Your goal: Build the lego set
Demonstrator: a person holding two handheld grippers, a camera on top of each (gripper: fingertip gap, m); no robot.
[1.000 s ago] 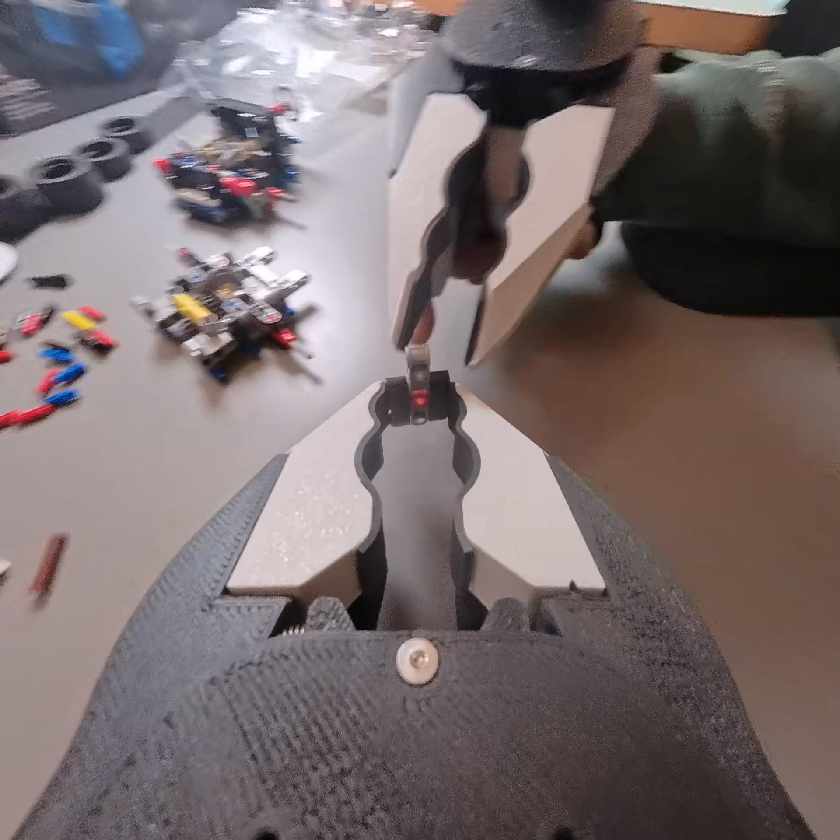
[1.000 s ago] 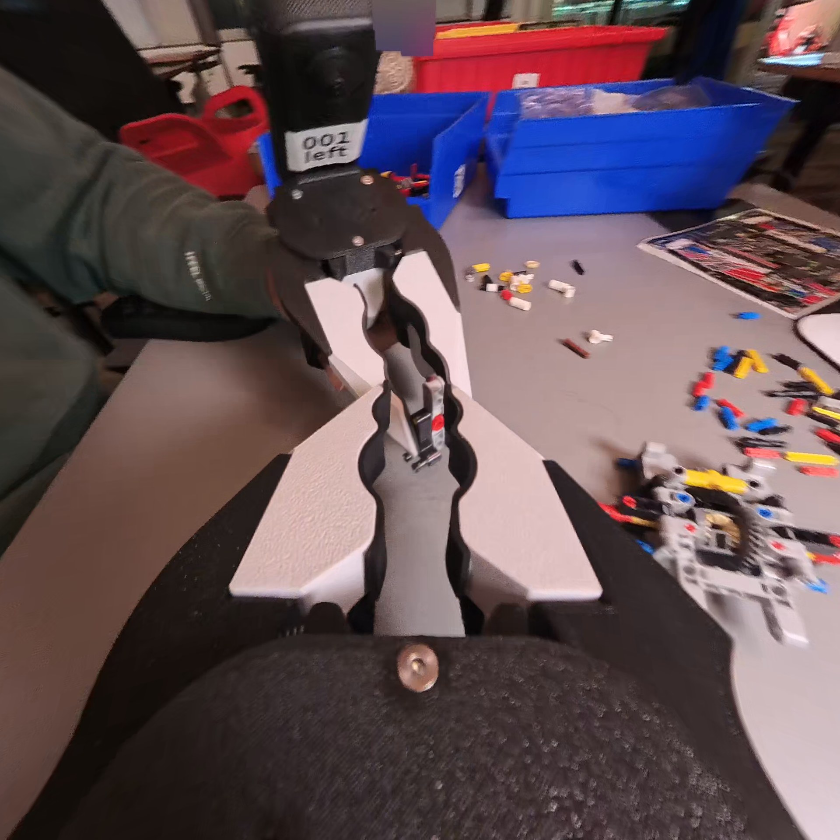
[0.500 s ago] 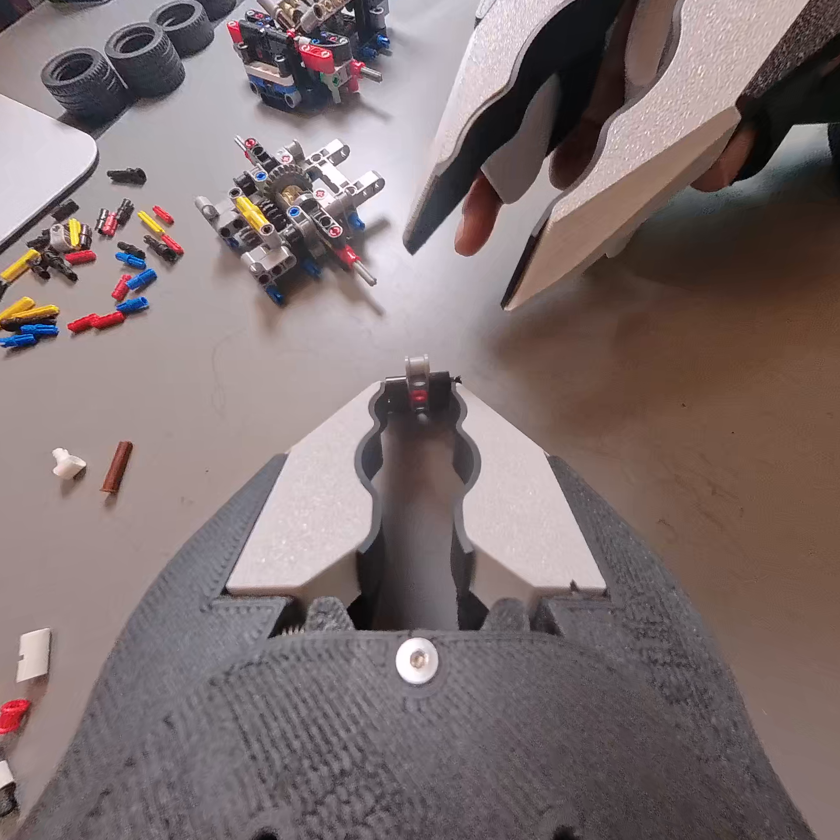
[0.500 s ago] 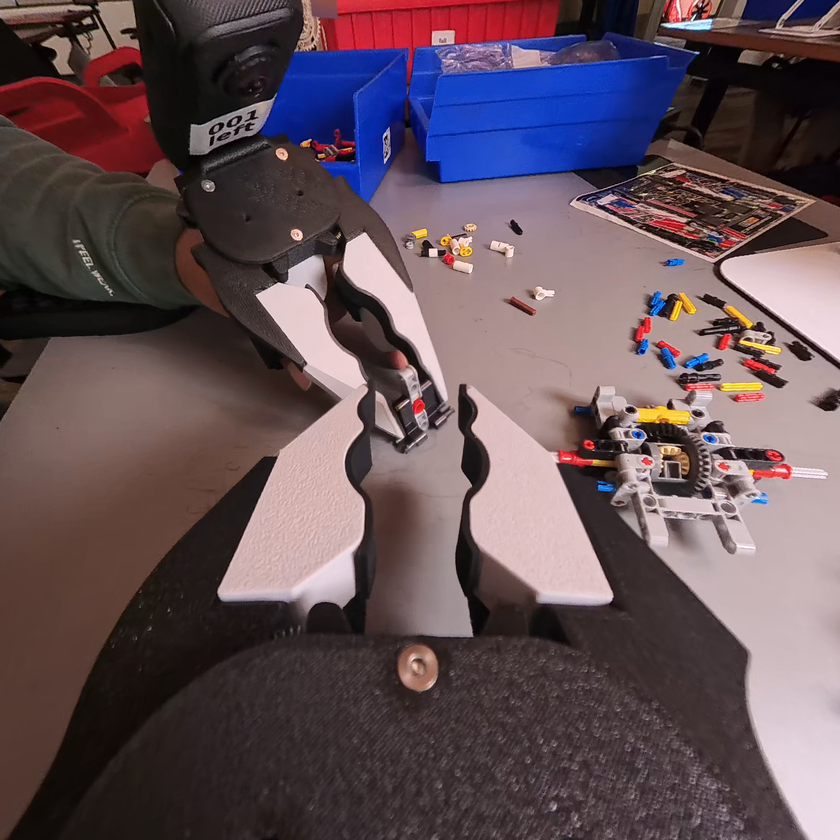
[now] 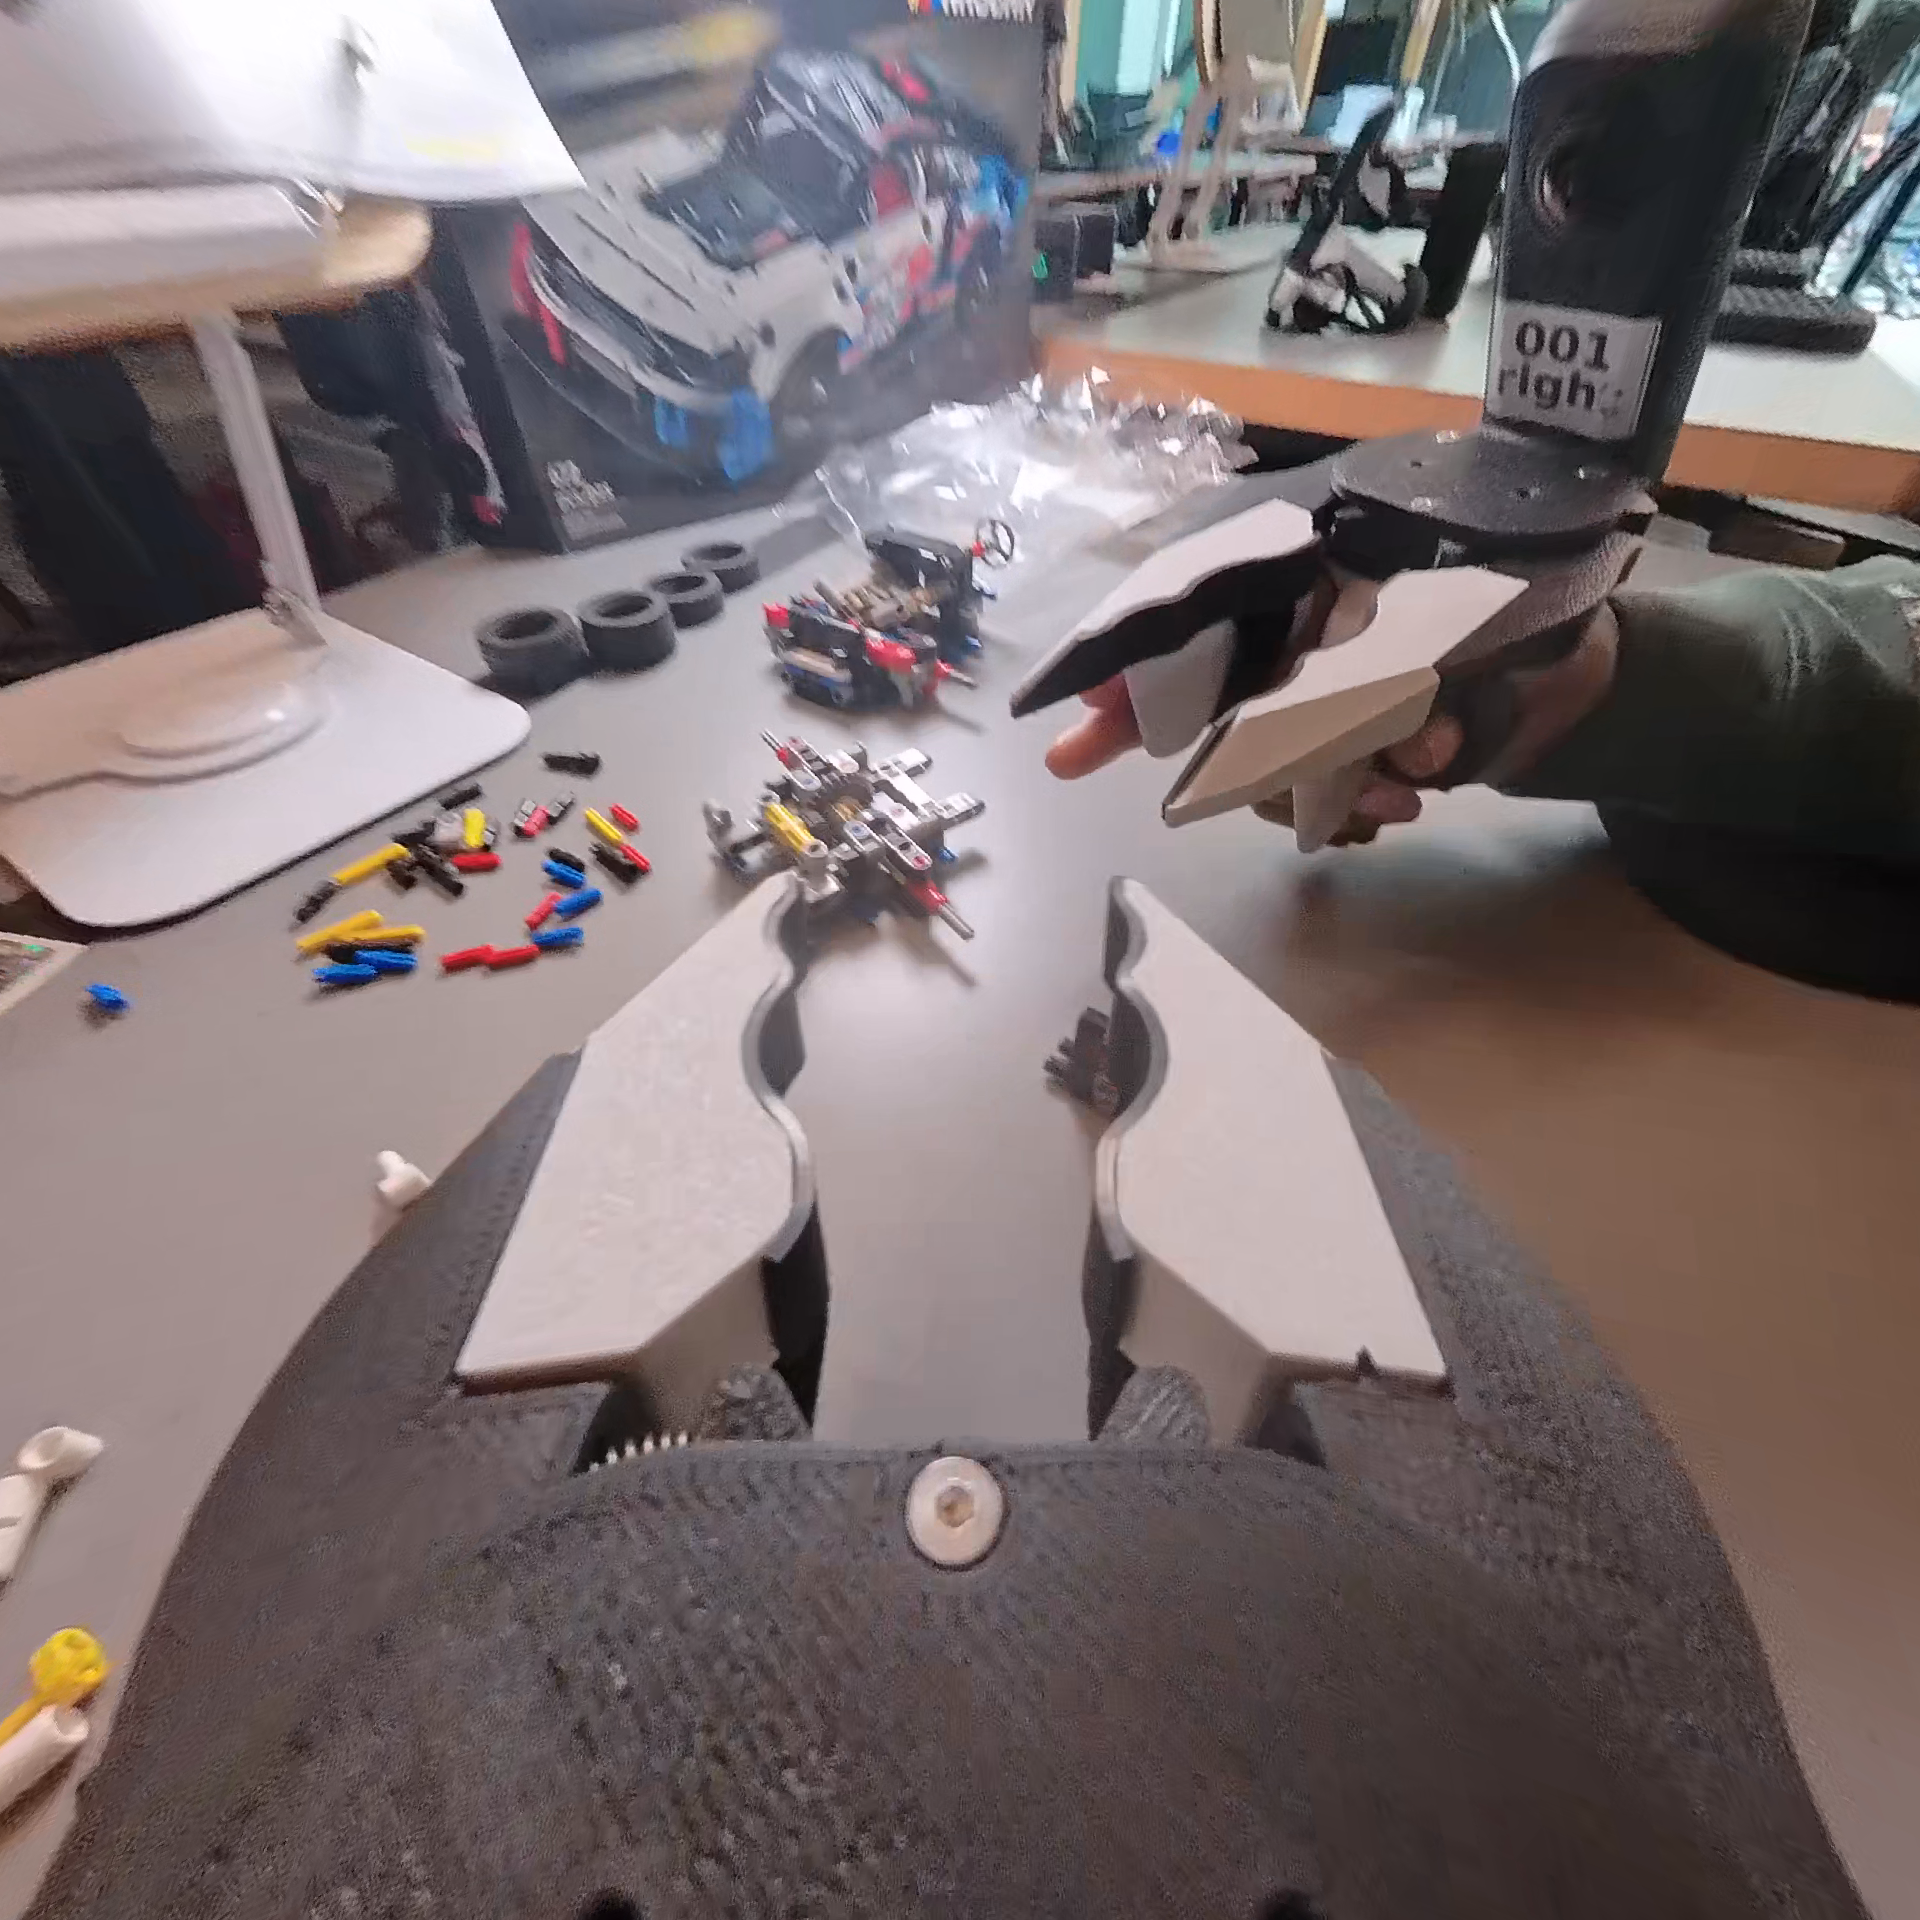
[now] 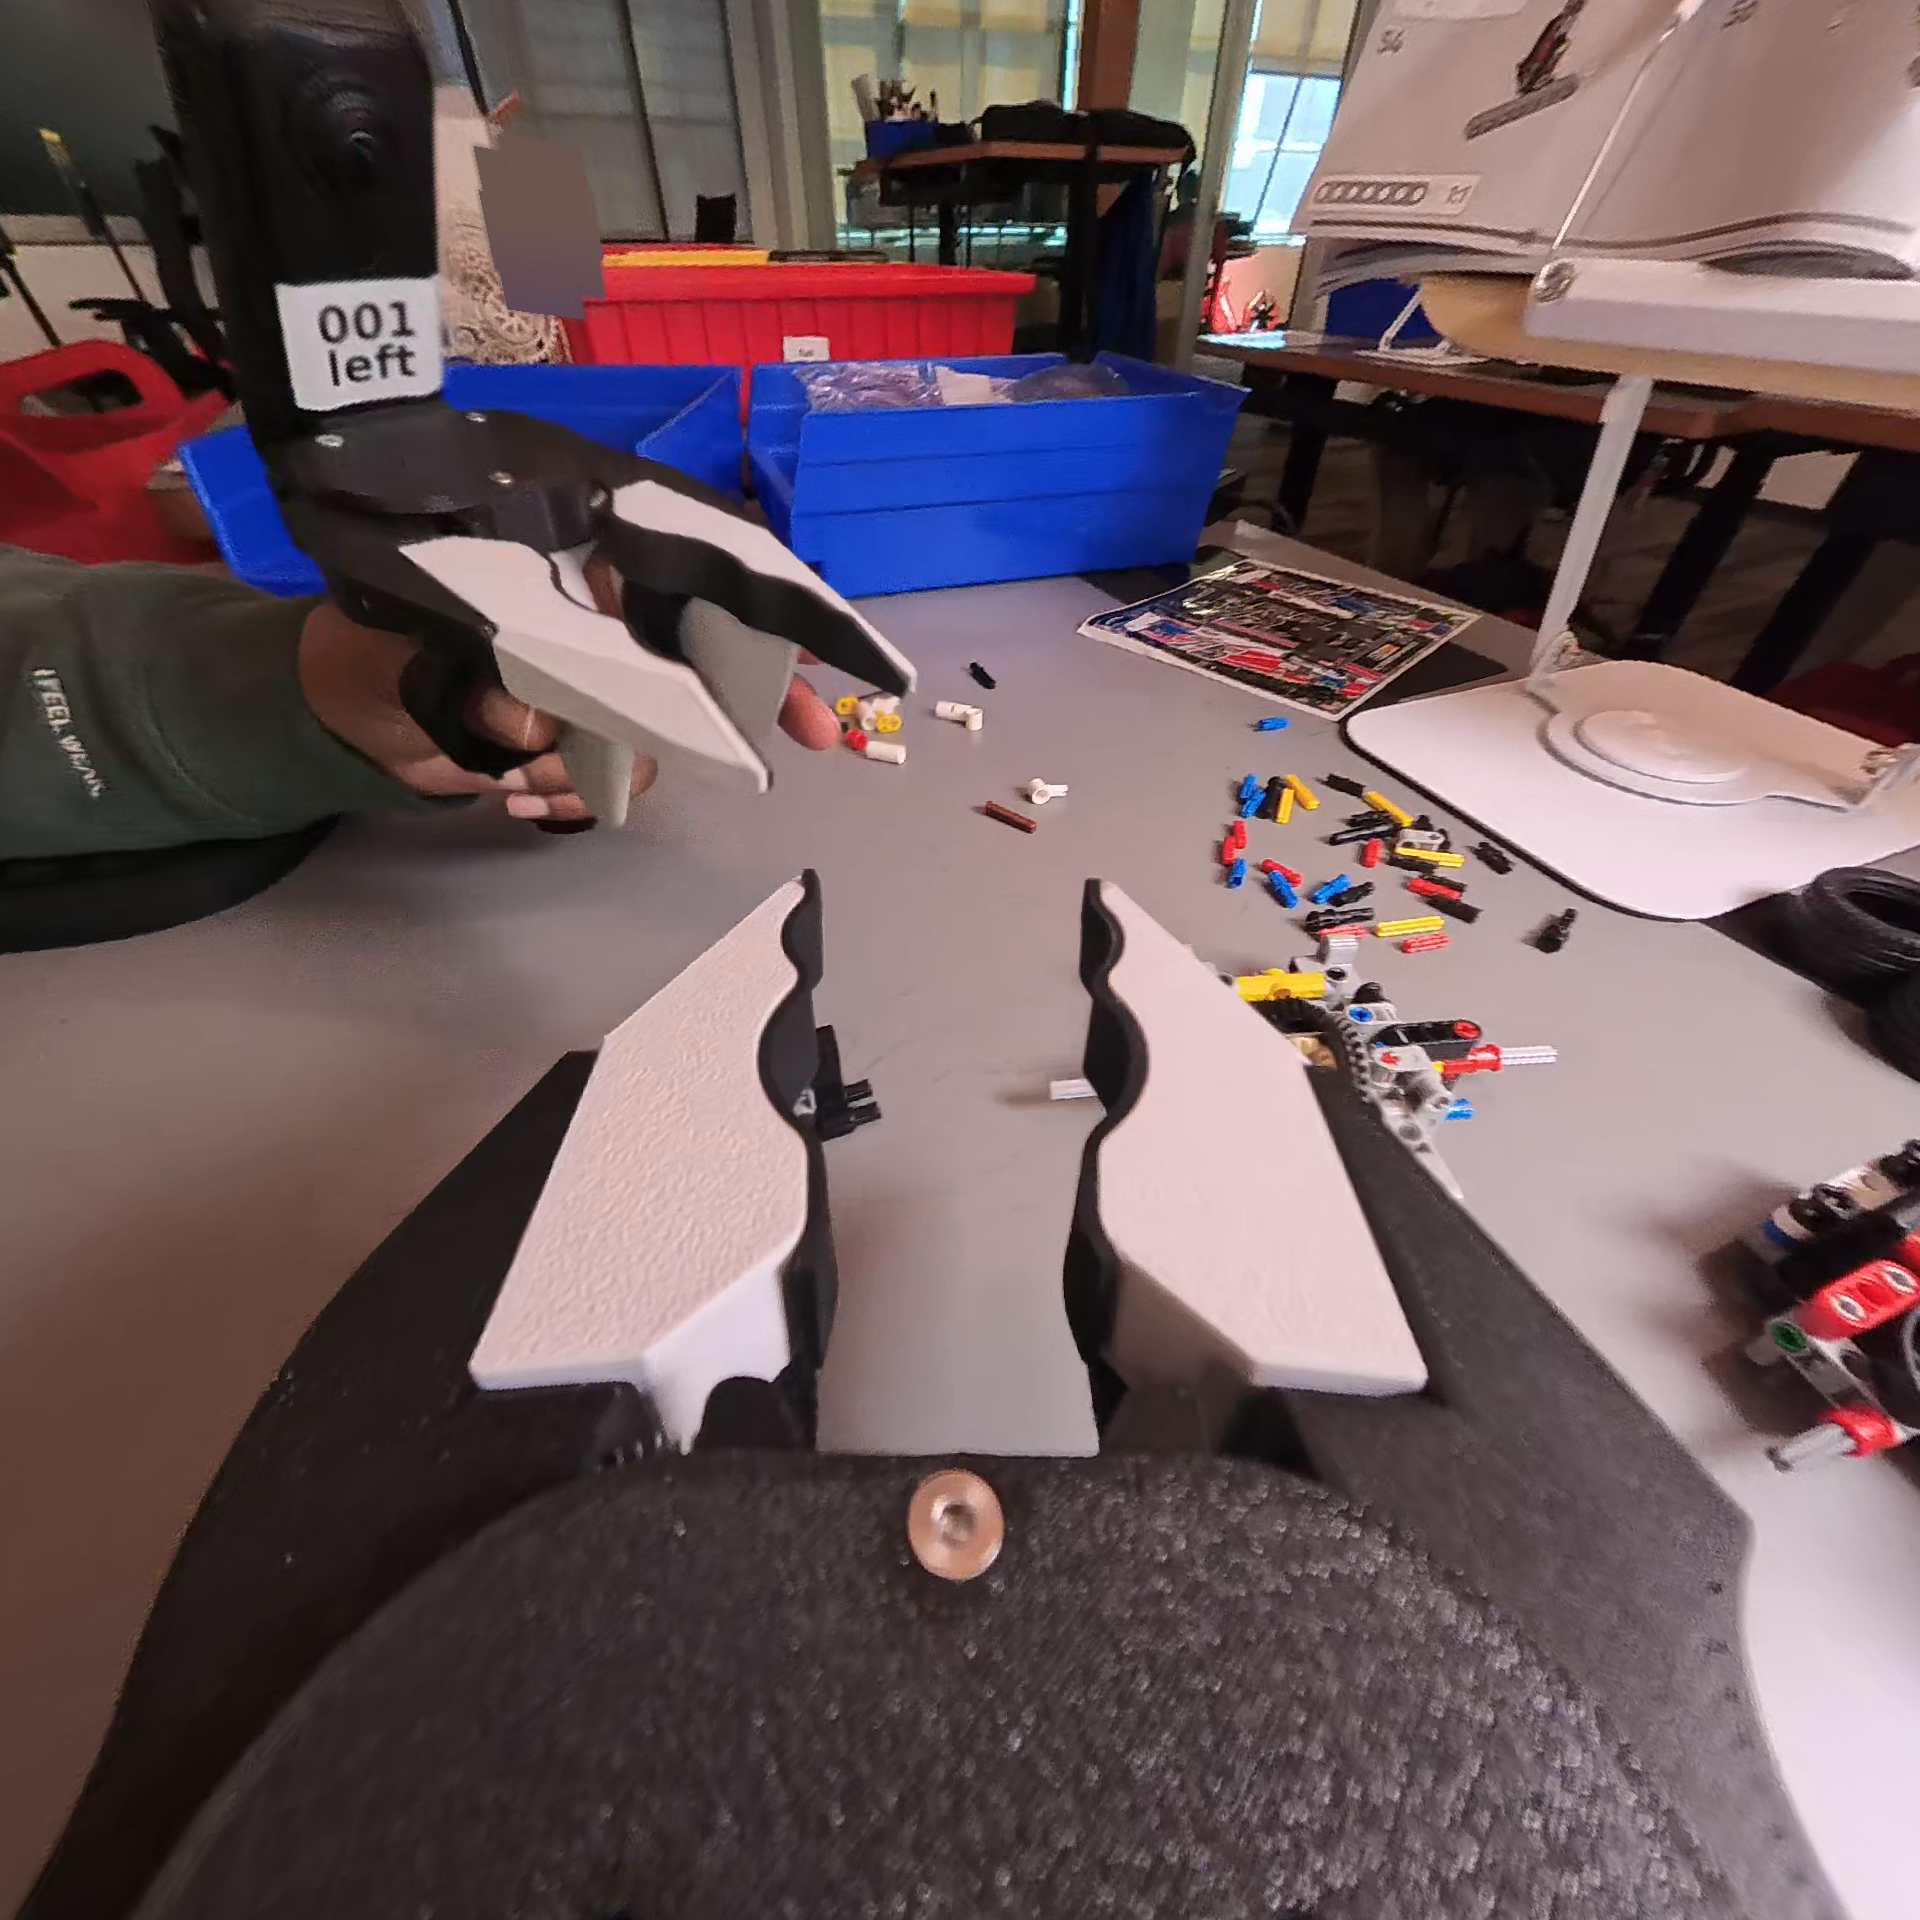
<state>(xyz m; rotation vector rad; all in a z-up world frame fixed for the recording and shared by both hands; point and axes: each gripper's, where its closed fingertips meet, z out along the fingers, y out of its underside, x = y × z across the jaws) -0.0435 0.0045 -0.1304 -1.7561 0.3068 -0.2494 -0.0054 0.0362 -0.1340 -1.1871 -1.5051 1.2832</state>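
Left gripper (image 5: pixel 951 914) over the grey tabletop (image 5: pixel 1558 1195), jaws wide apart. Small dark brick piece (image 5: pixel 1081 1055) on the table at the inner edge of its right finger (image 5: pixel 1226 1143). Grey geared brick assembly (image 5: pixel 847 826) just ahead of the left fingertip; loose coloured pins (image 5: pixel 468 894) further left; white lamp base (image 5: pixel 208 748) behind them. Four black rubber tyres (image 5: pixel 613 623) and a dark brick chassis (image 5: pixel 883 634) beyond. Right gripper (image 5: pixel 1101 758) ahead-right, jaws apart, above the table.
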